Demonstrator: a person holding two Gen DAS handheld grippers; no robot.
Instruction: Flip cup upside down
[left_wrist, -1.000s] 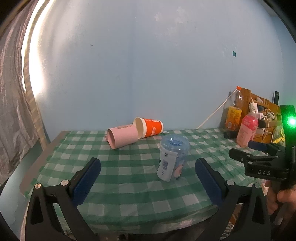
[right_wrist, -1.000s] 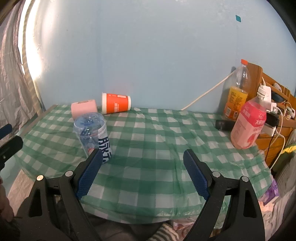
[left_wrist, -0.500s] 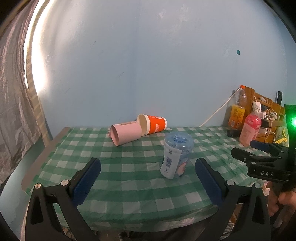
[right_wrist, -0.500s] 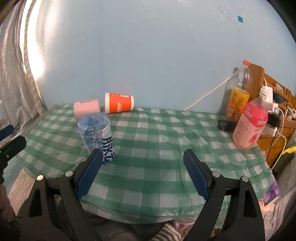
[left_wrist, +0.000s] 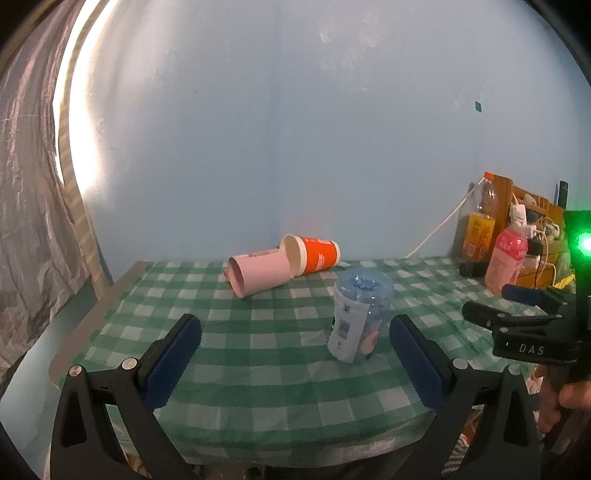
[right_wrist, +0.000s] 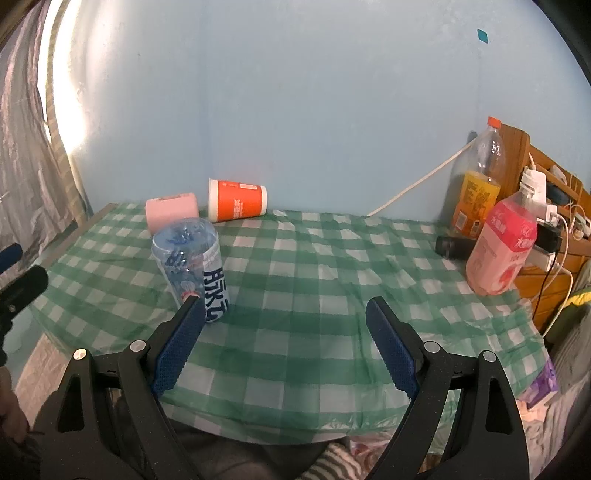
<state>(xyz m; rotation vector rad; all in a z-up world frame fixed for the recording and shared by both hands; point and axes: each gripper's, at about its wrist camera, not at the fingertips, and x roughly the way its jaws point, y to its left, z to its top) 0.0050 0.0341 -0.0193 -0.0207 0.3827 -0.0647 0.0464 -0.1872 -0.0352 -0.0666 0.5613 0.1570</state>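
Clear plastic cup (left_wrist: 360, 317) is seen upright on the checked tablecloth (right_wrist: 314, 280); both grippers (left_wrist: 295, 354) (right_wrist: 284, 343) are held agape, empty. A mid-wall grasp is advised before inversion.

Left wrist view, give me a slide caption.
Open left gripper faces a clear plastic cup on the checked tablecloth; pink cup and orange cup lie behind.
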